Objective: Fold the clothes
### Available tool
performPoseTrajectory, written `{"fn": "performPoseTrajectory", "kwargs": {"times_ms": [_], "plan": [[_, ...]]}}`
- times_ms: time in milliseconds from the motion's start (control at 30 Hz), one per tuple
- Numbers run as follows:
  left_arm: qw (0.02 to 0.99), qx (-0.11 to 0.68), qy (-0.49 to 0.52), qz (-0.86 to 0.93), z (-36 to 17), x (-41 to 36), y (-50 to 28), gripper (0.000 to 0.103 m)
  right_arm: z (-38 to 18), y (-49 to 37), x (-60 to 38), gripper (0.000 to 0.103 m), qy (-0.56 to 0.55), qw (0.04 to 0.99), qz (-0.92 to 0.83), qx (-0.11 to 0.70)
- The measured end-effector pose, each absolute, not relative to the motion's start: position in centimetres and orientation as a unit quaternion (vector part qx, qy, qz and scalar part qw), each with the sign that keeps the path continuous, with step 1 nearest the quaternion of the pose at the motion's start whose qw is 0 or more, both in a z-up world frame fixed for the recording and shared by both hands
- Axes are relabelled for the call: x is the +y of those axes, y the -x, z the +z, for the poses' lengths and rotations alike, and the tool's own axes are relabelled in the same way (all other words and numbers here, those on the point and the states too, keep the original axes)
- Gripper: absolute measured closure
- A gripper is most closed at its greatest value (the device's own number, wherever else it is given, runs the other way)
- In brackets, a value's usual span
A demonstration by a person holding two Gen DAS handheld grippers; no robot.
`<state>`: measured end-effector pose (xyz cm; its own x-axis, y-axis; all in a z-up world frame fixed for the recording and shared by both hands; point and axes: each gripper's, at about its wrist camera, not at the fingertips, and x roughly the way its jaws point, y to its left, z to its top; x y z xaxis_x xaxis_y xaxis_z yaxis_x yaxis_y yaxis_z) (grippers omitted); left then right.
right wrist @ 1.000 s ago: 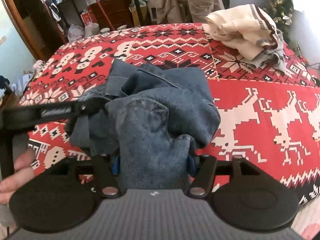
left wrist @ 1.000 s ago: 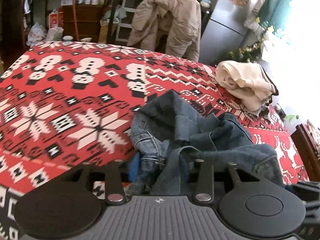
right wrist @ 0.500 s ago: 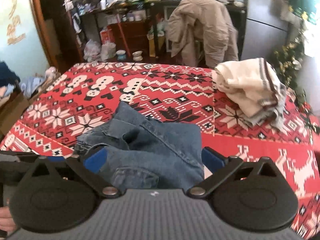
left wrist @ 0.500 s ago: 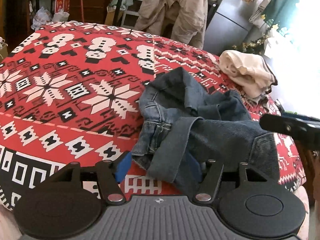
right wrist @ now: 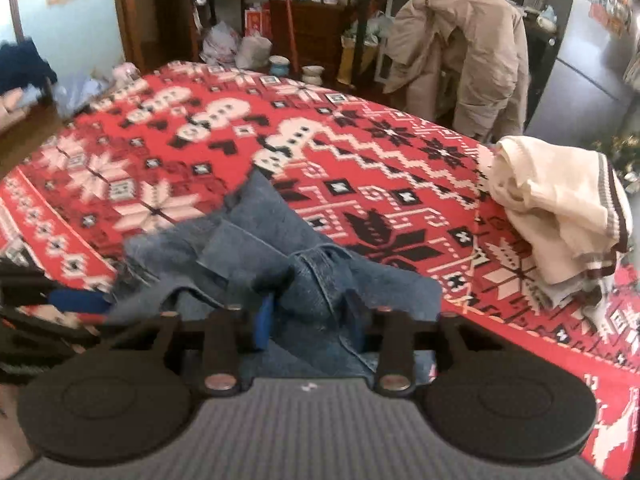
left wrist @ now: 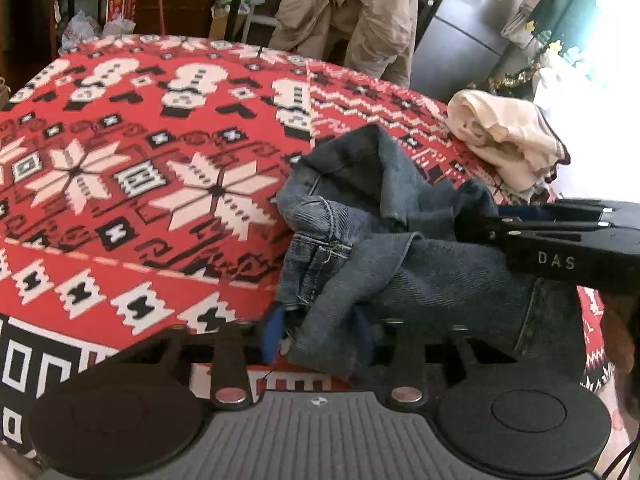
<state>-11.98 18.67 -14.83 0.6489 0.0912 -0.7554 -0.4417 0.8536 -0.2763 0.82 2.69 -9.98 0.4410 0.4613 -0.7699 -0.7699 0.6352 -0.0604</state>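
Observation:
A crumpled pair of blue jeans [left wrist: 400,240] lies bunched at the near edge of the red patterned cloth [left wrist: 140,184]. My left gripper [left wrist: 316,332] is shut on a fold of the jeans at the near edge. My right gripper [right wrist: 308,320] is shut on another fold of the jeans [right wrist: 280,256]. The right gripper's black body [left wrist: 560,240] crosses the right side of the left wrist view, over the denim. The left gripper's blue pad [right wrist: 76,300] shows at the left edge of the right wrist view.
A cream sweater [left wrist: 508,140] lies bundled at the far right of the cloth, also in the right wrist view [right wrist: 560,208]. A beige coat [right wrist: 460,52] hangs over a chair behind the table. Shelves and a grey fridge [left wrist: 460,40] stand beyond.
Both grippers opened half a second ago and have closed again on new folds of the jeans. The right gripper moved in close beside the left.

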Motion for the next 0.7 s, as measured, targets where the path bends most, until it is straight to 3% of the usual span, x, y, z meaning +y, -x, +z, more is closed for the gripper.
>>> {"fn": "performPoseTrajectory", "kwargs": {"times_ms": [33, 133, 433, 633, 700], "plan": [[0.881, 0.385, 0.228, 0.156, -14.5, 18.9, 12.0, 0.089, -9.9, -0.8, 2.4, 0.073, 0.199, 0.827, 0.370, 0.373], [0.884, 0.364, 0.241, 0.167, -13.1, 19.7, 12.1, 0.095, -8.7, -0.5, 1.2, 0.082, 0.176, 0.842, 0.353, 0.367], [0.918, 0.303, 0.211, 0.143, -8.5, 19.7, 8.1, 0.096, -1.3, -0.1, -5.0, 0.086, 0.067, 0.889, 0.306, 0.335], [0.917, 0.326, 0.187, 0.136, -9.0, 18.5, 5.0, 0.094, 0.3, -1.0, -10.3, 0.093, 0.031, 0.912, 0.238, 0.332], [0.909, 0.344, 0.188, 0.138, -9.9, 18.4, 5.0, 0.087, -0.5, -1.4, -11.7, 0.093, 0.017, 0.911, 0.221, 0.347]]}}
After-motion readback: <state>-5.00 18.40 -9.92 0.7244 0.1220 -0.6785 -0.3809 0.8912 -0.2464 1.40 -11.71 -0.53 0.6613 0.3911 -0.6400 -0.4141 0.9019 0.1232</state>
